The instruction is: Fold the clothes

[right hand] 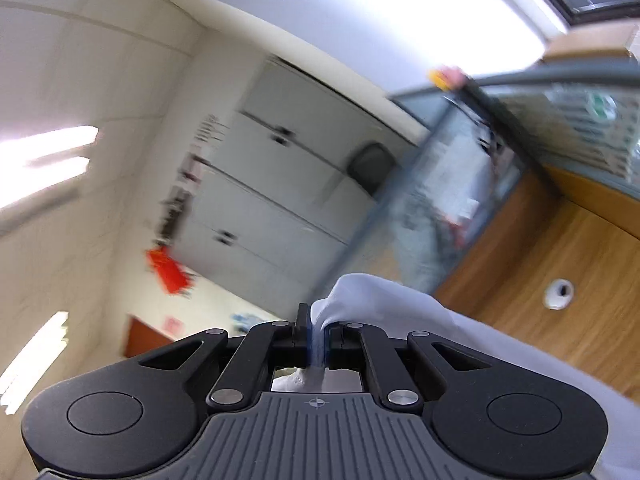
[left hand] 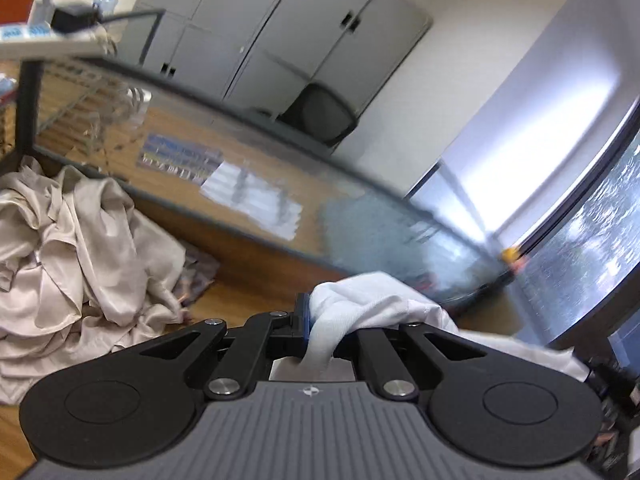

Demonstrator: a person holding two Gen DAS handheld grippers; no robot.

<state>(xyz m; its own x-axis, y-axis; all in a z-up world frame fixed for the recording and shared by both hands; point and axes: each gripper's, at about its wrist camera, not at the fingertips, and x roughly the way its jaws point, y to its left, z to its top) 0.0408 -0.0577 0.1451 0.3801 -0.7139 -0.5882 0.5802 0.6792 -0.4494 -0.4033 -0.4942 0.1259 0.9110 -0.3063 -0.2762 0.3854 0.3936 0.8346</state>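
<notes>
Left wrist view: left tongs (left hand: 309, 322) were clamped on white cloth (left hand: 372, 300) raised off the desk (left hand: 256, 292) beside a beige heap (left hand: 80, 248); right wrist view: right tongs (right hand: 319, 334) pinched another bunch of the cloth (right hand: 380, 300), soft, light, best held at edges.

At the lower left of the left view we see a heap of beige cloth (left hand: 76, 248), satiny with a soft sheen. The white garment (left hand: 372, 304) looks like matt, finely knit cotton. Each hand-held gripper, left (left hand: 310, 324) and right (right hand: 319, 336), is matt black plastic with bright metal rivets and a ribbed grey body. The bench (right hand: 560, 248) shows smooth wood-grain; the cabinets (left hand: 280, 28) look matt grey.
</notes>
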